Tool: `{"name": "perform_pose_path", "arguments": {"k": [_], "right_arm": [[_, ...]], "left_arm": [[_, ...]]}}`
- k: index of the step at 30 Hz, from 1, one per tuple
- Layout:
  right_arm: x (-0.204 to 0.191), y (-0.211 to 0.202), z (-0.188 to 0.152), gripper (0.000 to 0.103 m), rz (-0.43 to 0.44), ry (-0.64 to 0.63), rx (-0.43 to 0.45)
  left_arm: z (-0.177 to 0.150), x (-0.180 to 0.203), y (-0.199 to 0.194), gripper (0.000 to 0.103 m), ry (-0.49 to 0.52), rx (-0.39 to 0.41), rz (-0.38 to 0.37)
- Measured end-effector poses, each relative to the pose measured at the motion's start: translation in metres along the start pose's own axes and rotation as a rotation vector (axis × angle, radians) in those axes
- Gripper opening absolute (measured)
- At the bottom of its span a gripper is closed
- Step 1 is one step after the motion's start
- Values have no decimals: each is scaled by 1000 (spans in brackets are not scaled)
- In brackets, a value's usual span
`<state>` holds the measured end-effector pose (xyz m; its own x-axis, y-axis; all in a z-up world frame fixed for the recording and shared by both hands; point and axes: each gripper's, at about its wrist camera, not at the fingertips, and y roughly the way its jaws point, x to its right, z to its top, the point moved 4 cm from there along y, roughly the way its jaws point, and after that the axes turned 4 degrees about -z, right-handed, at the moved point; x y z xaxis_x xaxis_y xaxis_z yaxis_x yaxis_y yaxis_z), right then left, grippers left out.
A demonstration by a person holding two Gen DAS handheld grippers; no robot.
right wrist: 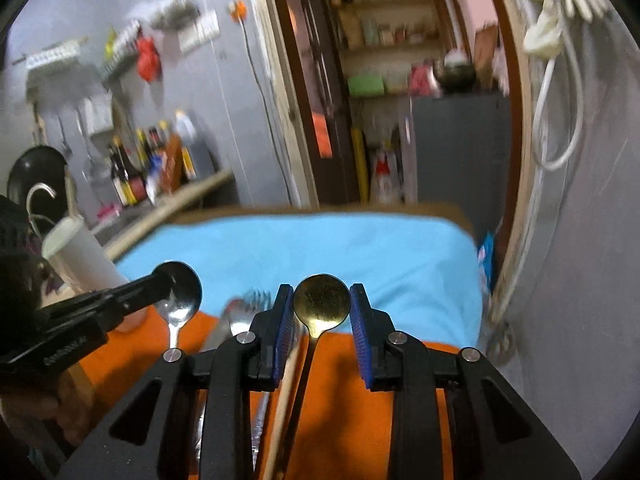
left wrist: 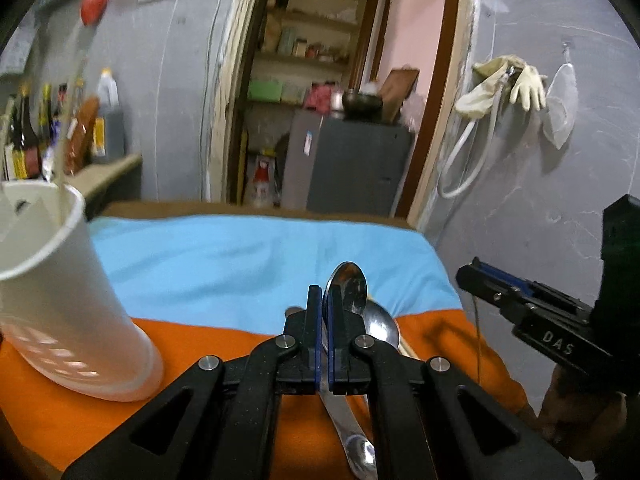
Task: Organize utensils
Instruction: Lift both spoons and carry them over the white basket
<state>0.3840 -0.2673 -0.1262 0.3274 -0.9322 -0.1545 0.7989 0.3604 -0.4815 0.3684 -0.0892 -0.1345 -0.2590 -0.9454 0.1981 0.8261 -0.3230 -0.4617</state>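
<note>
**Utensils on two-tone cloth, both grippers loaded**

Spoon, steel (left wrist: 347, 286): clamped by its handle between the fully closed blue pads of the left hand-held gripper (left wrist: 325, 300), lower centre of the left wrist view; bowl stands up past the fingertips, handle runs down toward the bottom edge. The same spoon shows at lower left of the right wrist view (right wrist: 178, 288), held off the cloth.

Spoon, gold (right wrist: 321, 300): lower centre of the right wrist view, bowl set between the blue pads (right wrist: 285, 320) of the right hand-held gripper (right wrist: 321, 312), jaws narrowed about it. Thin handle hangs down between the fingers. Whether the pads actually press on the bowl cannot be told. In the left wrist view that gripper (left wrist: 480, 276) enters from the right edge with the thin gold handle dangling below it.

Second steel spoon (left wrist: 382, 324): lying on the cloth just behind the left gripper's fingers.

Fork (right wrist: 250, 300): blurred, on the cloth left of the right gripper.

Wooden stick (right wrist: 284, 400): pale, running along the orange cloth under the right gripper; identity unclear.

White cup (left wrist: 60, 288): tall holder, upright, left side of the left wrist view, base on the orange cloth (left wrist: 200, 360).

Blue cloth (left wrist: 240, 256): covers the far half of the tabletop.
</note>
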Motion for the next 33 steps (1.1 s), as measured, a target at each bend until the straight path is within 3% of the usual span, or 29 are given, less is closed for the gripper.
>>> {"name": "perform_pose_path", "arguments": {"k": [8, 19, 27, 33], "right_arm": [[-16, -33, 26, 26, -11, 39, 190], [-79, -65, 88, 26, 66, 36, 356], [-151, -69, 126, 26, 172, 43, 466], [-196, -54, 135, 26, 240, 73, 529]], "left_arm": [[15, 7, -31, 0, 23, 99, 13], [76, -24, -113, 0, 12, 228, 86], [114, -95, -183, 0, -23, 306, 221], [116, -154, -213, 0, -29, 359, 355]]}}
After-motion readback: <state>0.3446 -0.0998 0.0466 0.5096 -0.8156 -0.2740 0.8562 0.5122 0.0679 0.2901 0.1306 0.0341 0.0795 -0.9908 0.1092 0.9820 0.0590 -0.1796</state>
